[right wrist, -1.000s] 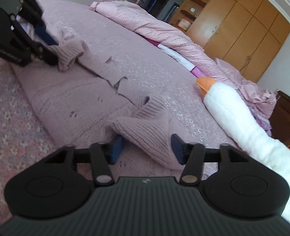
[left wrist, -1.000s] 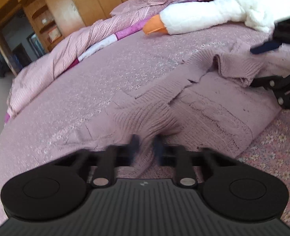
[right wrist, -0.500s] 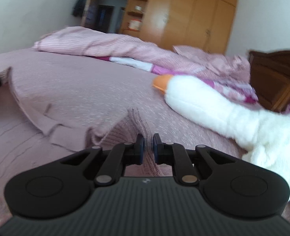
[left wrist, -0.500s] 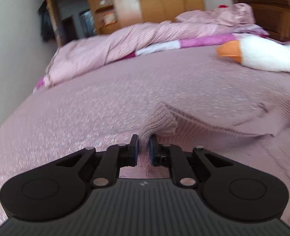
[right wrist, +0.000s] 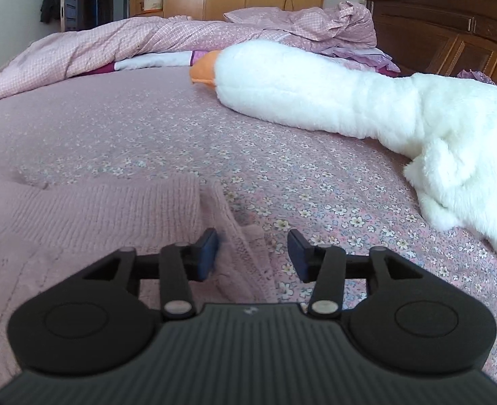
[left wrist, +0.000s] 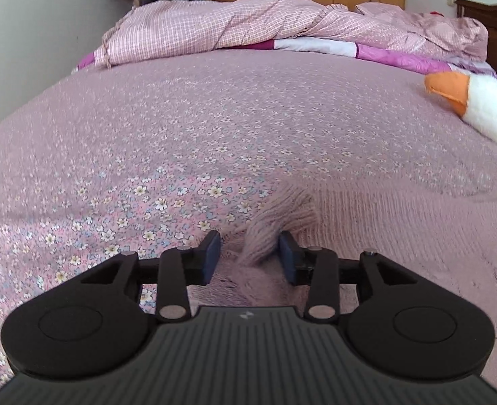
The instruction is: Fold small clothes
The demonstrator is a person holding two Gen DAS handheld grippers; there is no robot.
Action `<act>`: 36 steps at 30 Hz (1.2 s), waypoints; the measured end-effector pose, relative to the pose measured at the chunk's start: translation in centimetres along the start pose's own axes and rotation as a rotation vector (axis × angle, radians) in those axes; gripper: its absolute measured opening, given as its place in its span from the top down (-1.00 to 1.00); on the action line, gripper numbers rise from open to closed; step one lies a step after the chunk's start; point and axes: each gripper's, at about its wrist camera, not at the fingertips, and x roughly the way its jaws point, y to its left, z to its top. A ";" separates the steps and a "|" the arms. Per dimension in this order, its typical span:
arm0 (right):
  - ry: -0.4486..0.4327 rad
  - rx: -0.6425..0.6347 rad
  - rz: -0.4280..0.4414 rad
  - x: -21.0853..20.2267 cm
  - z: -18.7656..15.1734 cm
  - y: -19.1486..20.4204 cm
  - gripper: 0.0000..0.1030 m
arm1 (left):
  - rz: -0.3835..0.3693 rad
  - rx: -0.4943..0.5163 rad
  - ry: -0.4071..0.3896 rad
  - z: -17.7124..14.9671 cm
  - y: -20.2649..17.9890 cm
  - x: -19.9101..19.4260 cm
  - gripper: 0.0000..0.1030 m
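The sweater [right wrist: 89, 216] lay flat on the bed [left wrist: 235, 128], its long axis running between both tongs. Left tongs [left wrist: 250, 258] gaped, the cuff at twelve o'clock; right tongs [right wrist: 253, 254] gaped, its edge at eleven.

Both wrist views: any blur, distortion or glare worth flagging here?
Left wrist: the sweater and goose at right look smeared, the gripper is sharp, and fisheye bows the bed. Right wrist: mostly sharp; even daylight, no glare, goose bright but not blown out.
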 end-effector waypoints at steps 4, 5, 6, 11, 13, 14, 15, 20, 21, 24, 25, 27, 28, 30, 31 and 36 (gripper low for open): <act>-0.011 0.012 0.020 -1.0 0.0 -0.3 0.06 | 0.025 -0.038 -0.026 0.2 0.6 -1.2 0.10; -0.019 0.010 0.025 -1.1 0.2 -0.3 0.06 | 0.043 -0.043 -0.040 0.4 0.9 -1.5 0.10; -0.029 0.007 0.028 -1.4 0.3 -0.4 0.06 | 0.060 -0.047 -0.048 0.5 1.2 -1.7 0.10; -0.103 -0.032 0.074 -2.7 0.8 0.0 0.06 | 0.051 -0.098 -0.066 1.2 2.6 -3.2 0.10; -0.128 -0.021 0.135 -3.1 1.1 -0.1 0.06 | 0.024 -0.098 -0.071 1.1 2.6 -4.0 0.10; -0.124 -0.009 0.176 -3.0 1.3 -0.2 0.06 | 0.012 -0.092 -0.067 1.1 2.5 -4.4 0.10; -0.108 0.001 0.217 -2.8 1.6 -0.3 0.06 | 0.001 -0.083 -0.060 0.9 2.3 -4.6 0.10; 0.026 0.031 0.299 0.0 1.6 -0.2 0.06 | -0.001 -0.016 -0.003 -0.7 0.9 -4.7 0.10; 0.044 0.038 0.270 0.6 1.5 -0.3 0.07 | 0.005 -0.001 0.008 -1.1 0.7 -4.6 0.10; 0.029 0.108 0.208 1.7 1.5 -1.3 0.07 | 0.029 0.035 0.048 -2.2 0.1 -3.8 0.09; 0.029 0.139 0.191 1.9 1.6 -1.7 0.07 | 0.036 0.043 0.043 -2.5 0.0 -3.7 0.06; 0.034 0.194 0.209 1.9 1.7 -2.5 0.07 | 0.049 0.057 0.034 -2.8 -0.2 -3.8 0.01; 0.033 0.202 0.214 1.8 1.9 -2.6 0.07 | 0.048 0.057 0.034 -2.8 -0.2 -3.8 0.01; 0.022 0.218 0.221 1.0 1.9 -2.9 0.06 | 0.043 0.047 0.041 -2.7 0.0 -3.8 0.01; 0.010 0.231 0.237 0.4 1.9 -2.9 0.05 | 0.037 0.042 0.043 -2.6 0.1 -3.9 0.01; -0.003 0.262 0.329 0.6 2.7 -3.0 0.05 | 0.043 0.045 0.042 -2.7 0.1 -4.2 0.01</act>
